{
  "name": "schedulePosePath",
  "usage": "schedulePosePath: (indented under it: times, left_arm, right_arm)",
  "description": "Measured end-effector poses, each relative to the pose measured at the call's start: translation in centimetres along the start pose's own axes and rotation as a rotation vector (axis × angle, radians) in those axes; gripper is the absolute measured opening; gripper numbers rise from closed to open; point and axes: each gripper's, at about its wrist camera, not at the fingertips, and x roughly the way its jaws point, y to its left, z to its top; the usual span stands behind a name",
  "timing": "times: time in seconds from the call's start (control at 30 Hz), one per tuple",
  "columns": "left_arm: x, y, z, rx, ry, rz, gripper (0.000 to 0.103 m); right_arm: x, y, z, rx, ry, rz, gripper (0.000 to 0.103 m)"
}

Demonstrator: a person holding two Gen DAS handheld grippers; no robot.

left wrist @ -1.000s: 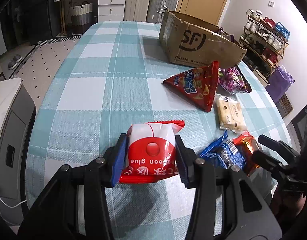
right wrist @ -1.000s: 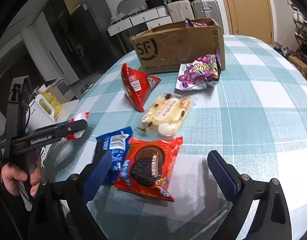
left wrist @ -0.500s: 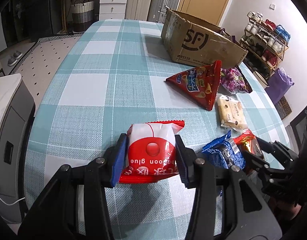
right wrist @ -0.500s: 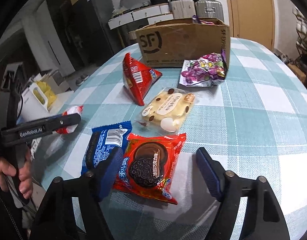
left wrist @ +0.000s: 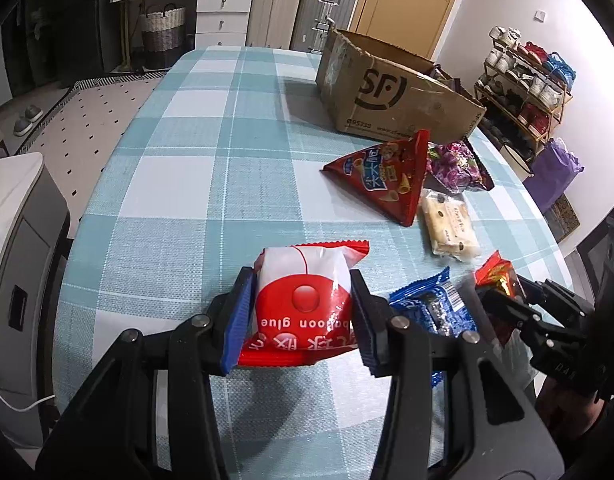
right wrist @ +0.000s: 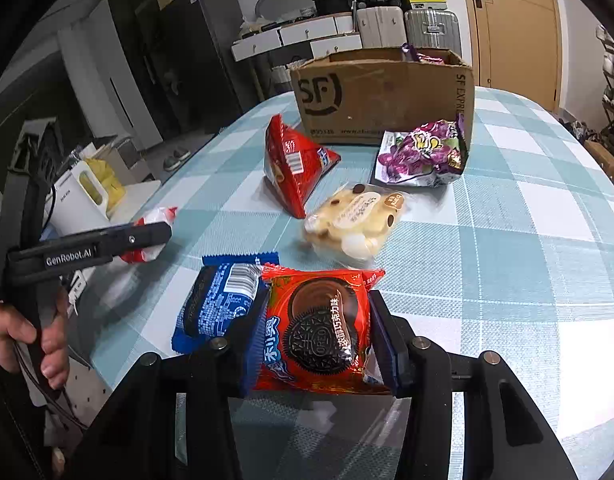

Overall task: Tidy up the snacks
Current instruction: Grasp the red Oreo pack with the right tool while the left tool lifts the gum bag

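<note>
My left gripper (left wrist: 301,300) is shut on a red and white snack packet (left wrist: 307,276), held just over the checked table (left wrist: 207,140). In the right wrist view, the jaws of my right gripper (right wrist: 317,332) are closing on a red Oreo packet (right wrist: 319,320), and the blue pads press on its two sides. A blue packet (right wrist: 219,304) lies against the left finger. Further back lie a cream biscuit pack (right wrist: 355,220), a red triangular bag (right wrist: 291,160) and a purple bag (right wrist: 423,156). The left gripper (right wrist: 147,236) shows at the left, in a person's hand.
An open cardboard SF box (left wrist: 387,92) stands at the far side of the table, with a purple packet inside. A white appliance (right wrist: 79,196) sits off the table's left edge. Suitcases, drawers and a shoe rack (left wrist: 527,92) stand beyond.
The right gripper's jaws came together from wide apart onto the red Oreo packet. The left gripper kept still with its packet.
</note>
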Motion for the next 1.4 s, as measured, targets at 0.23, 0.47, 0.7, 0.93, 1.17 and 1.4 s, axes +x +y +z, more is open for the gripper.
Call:
schedulePosePath:
  times: [0.23,0.47,0.7,0.93,1.17,1.4]
  left_arm:
    - [-0.4,-0.9,0.3,0.015,-0.003,-0.009,0.043]
    - [-1.0,-2.4,1.7,0.052,-0.028,-0.013,0.043]
    - [-1.2,-4.4,4.1,0.099,-0.04,-0.042,0.043]
    - [-1.1,-6.9,6.9,0.173,-0.055,-0.055,0.043]
    - [-0.9,-8.4,11.0,0.193,-0.064,-0.089,0.043]
    - [0.5,-9.5,15.6,0.194,-0.044,-0.116,0.043]
  right_arm:
    - [-1.3,-0.4,0.8,0.01,-0.037,0.016,0.047]
    - [-2.9,-0.9,2.0,0.012,-0.075,0.03,0.047]
    - [-3.9,-1.2,3.9,0.001,-0.1,0.043,0.047]
    - [-3.8,-1.6,6.4,-0.026,-0.101,0.064,0.047]
    - [-4.1,-2.0,10.0,-0.061,-0.139,0.075,0.047]
    - [-3.4,-3.3,13.7,-0.079,-0.156,0.083,0.047]
